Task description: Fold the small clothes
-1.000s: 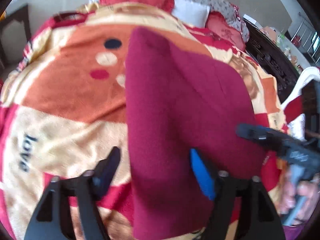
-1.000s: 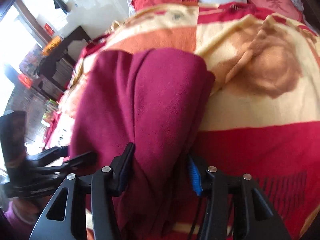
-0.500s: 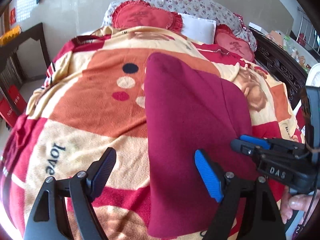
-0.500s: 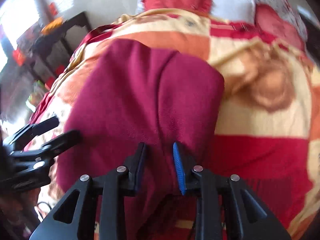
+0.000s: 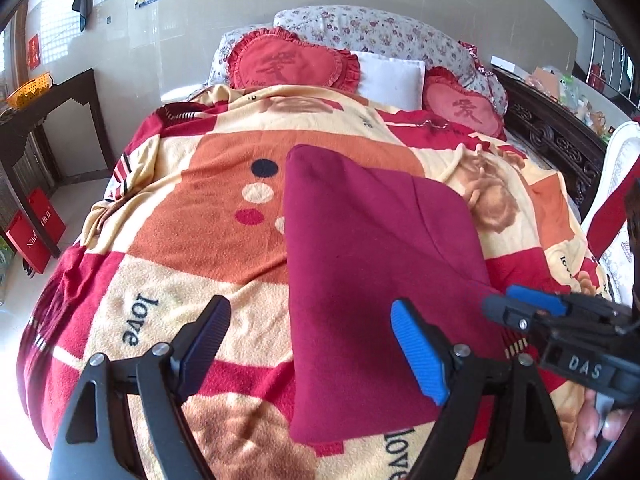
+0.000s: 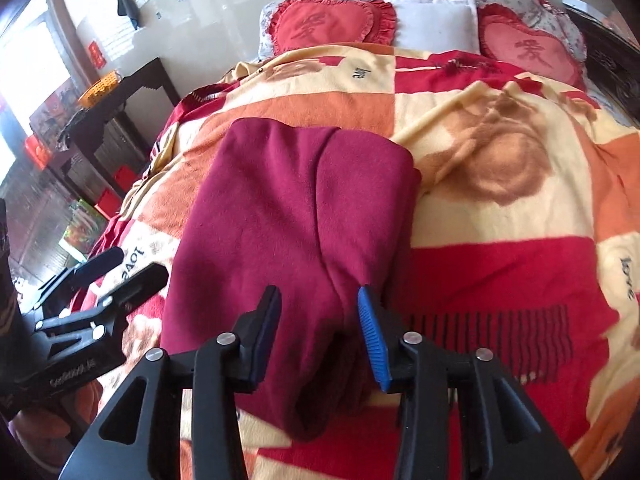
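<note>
- A dark red garment [image 5: 372, 280] lies folded into a long strip on the bed, on top of a fleece blanket [image 5: 192, 240] patterned in orange, cream and red squares with the word "love" printed on it.
- The garment runs from near the foot of the bed up toward the pillows, and a fold line runs down its length; seen from the right side, its near end bunches and sags a little.
- The left gripper [image 5: 308, 344] hangs above the near end of the garment with its fingers [image 5: 418, 354] spread wide and opening further; the cloth lies below the gap and neither pad presses on it.
- The right gripper [image 6: 318, 334] sits over the near right part of the garment, its fingers [image 6: 370, 336] parted and opening; cloth shows between them, but the pads stand clear of it.
- In the left view the right gripper comes in from the right edge, just beside the garment's right border, with part of a hand [image 5: 592, 432] holding its handle.
- At the head of the bed are two red heart-shaped cushions [image 5: 292, 60], a white pillow [image 5: 392, 76] between them and a flowered pillow [image 5: 380, 28] behind.
- A dark desk [image 5: 52, 96] stands by the wall to the left of the bed, with an orange basket [image 5: 30, 88] on it.
</note>
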Demonstrator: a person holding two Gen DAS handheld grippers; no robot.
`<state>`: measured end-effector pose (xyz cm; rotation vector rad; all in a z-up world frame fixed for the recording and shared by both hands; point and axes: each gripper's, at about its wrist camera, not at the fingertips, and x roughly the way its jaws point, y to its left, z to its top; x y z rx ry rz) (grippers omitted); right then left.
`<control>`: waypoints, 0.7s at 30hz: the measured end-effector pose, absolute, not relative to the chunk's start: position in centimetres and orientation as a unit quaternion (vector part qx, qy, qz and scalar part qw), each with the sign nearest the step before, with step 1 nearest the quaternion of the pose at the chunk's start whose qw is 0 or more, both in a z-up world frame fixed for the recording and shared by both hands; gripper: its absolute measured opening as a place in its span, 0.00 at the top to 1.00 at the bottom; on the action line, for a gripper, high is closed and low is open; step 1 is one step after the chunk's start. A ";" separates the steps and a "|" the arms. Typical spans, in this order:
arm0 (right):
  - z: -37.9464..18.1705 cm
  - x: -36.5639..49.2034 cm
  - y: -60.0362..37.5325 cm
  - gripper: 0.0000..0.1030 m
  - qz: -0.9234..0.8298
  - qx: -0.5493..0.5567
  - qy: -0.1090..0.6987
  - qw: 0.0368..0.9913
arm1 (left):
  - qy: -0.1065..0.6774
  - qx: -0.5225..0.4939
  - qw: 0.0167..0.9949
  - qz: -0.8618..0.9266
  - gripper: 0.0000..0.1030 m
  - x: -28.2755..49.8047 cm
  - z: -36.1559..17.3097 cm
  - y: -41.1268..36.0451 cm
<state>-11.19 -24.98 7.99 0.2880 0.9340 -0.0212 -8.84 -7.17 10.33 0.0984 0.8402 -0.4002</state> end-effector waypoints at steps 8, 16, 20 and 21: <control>8.9 -14.8 -24.5 0.71 -0.028 0.177 0.442 0.879 | 0.401 0.042 0.894 -0.198 0.15 -11.0 11.1 -6.8; 11.4 -16.4 -22.8 0.68 -0.047 0.155 0.410 0.898 | 0.383 0.042 0.902 -0.194 0.15 -13.0 12.4 -5.6; 12.1 -17.1 -22.2 0.68 -0.047 0.152 0.403 0.901 | 0.373 0.039 0.907 -0.193 0.15 -14.0 13.2 -5.1; 12.3 -17.3 -22.0 0.68 -0.048 0.149 0.401 0.902 | 0.370 0.038 0.908 -0.194 0.15 -14.3 13.5 -5.0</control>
